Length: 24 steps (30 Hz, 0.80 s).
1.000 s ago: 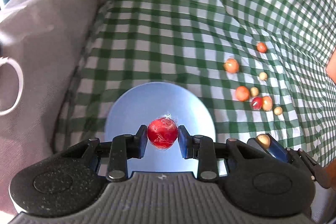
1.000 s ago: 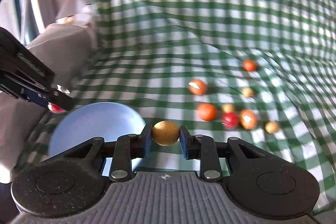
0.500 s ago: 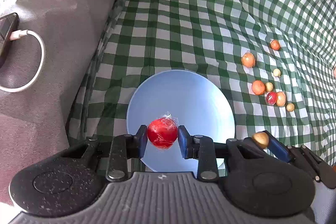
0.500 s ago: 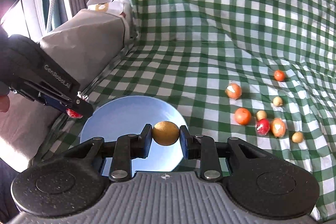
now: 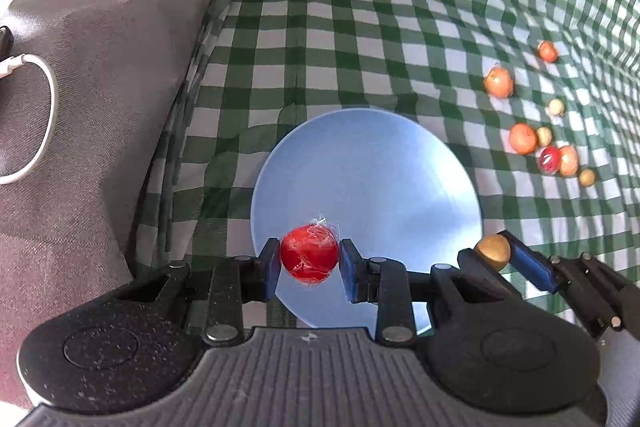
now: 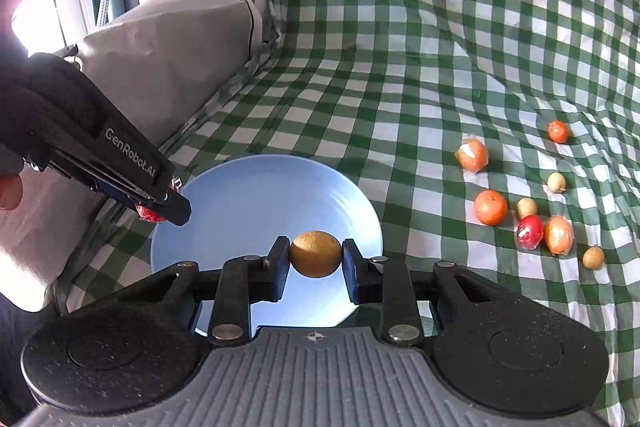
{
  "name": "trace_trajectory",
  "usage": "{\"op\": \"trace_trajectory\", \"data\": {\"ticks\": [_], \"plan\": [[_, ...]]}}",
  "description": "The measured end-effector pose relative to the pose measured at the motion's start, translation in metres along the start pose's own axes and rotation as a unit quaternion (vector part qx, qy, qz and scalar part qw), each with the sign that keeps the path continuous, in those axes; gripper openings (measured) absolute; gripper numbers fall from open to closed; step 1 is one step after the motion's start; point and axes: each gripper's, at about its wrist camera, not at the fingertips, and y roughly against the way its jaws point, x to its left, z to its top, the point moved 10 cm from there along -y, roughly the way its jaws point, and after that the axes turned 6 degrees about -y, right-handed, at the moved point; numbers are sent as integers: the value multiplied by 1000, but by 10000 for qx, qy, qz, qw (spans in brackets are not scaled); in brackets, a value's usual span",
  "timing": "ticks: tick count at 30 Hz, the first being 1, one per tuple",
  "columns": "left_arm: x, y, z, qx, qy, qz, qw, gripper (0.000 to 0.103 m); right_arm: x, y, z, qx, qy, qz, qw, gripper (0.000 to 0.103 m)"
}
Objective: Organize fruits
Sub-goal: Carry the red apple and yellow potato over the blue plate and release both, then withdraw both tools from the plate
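The cloth is checked in green and white. The plate on it is plain pale blue. The left gripper, black with blue pads, clamps a glossy red fruit in clear wrap. The right gripper, also black, clamps a dull golden-brown fruit. Toward the cloth's right edge lie orange fruits, a red one and small tan ones. The cushion along the left edge is grey, with a white cable on it.
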Motion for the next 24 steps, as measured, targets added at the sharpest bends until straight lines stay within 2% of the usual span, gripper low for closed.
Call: {"op": "trace_trajectory", "data": {"ticks": [4, 6, 7, 8, 9, 10, 12, 16, 24], "plan": [[0, -6, 0, 44, -114, 153, 9998, 38, 2, -10, -1, 74, 64, 3, 10000, 29], [0, -5, 1, -9, -183, 205, 9996, 59, 3, -14, 2, 68, 84, 34, 9999, 30], [0, -3, 2, -54, -199, 217, 9996, 82, 4, -15, 4, 72, 91, 72, 9999, 31], [0, 0, 4, -126, -185, 253, 9994, 98, 4, -16, 6, 52, 89, 98, 9999, 36], [1, 4, 6, -217, -154, 312, 9992, 101, 4, -16, 9, 55, 95, 130, 9999, 52], [2, 8, 7, -286, -142, 369, 9988, 103, 4, -15, 11, 64, 97, 138, 9998, 65], [2, 14, 8, -298, -206, 422, 9985, 103, 0, -10, 14, -28, 76, 38, 10000, 75], [0, 20, 0, -22, -265, 495, 9984, 103, -3, 5, 8, 81, 77, 75, 9999, 85], [-10, 46, -26, -55, -639, 714, 9954, 103, -6, 54, -11, 235, -185, 33, 9995, 91]]}}
